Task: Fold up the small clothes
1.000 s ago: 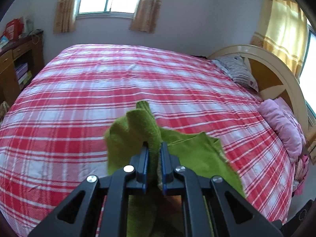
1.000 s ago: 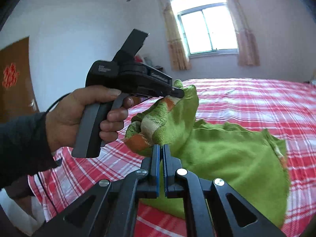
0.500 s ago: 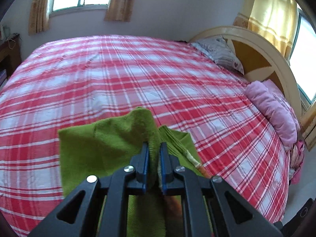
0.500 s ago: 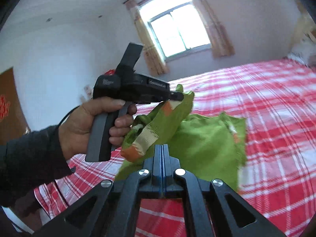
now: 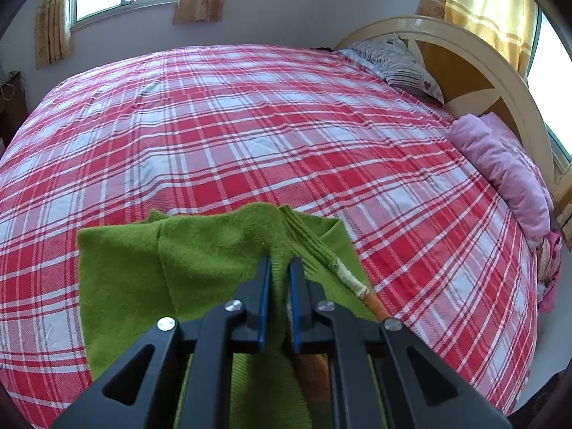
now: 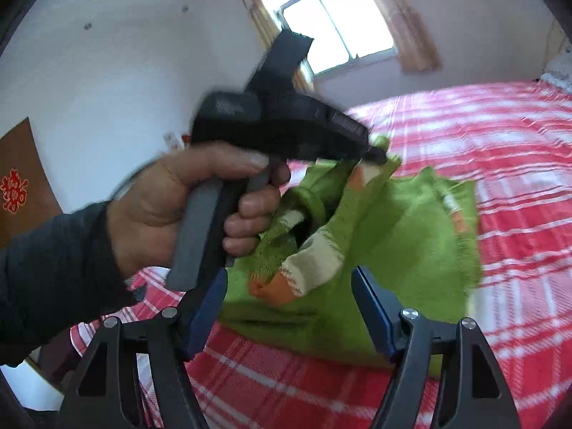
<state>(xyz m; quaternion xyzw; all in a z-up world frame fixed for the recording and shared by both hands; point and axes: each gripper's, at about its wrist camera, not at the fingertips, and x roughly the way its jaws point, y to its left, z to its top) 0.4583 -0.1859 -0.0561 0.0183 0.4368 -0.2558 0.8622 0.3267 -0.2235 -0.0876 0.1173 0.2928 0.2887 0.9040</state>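
Fold half made: left gripper [image 5: 278, 268] pinching green sweater [image 5: 200, 246] at frame bottom; right gripper [image 6: 289, 300] just opened, spread, empty; flattening on bed [image 5: 250, 118] remains.

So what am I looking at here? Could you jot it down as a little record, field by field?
Place: bedroom, bed under a red plaid cover
Garment: small green sweater with cream and orange cuffs
Left gripper: shut on a fold of the sweater
Right gripper: jaws just opened, pads clear of the cloth
Sweater's position: partly lifted, the rest spread on the bed
By the headboard: pink pillow
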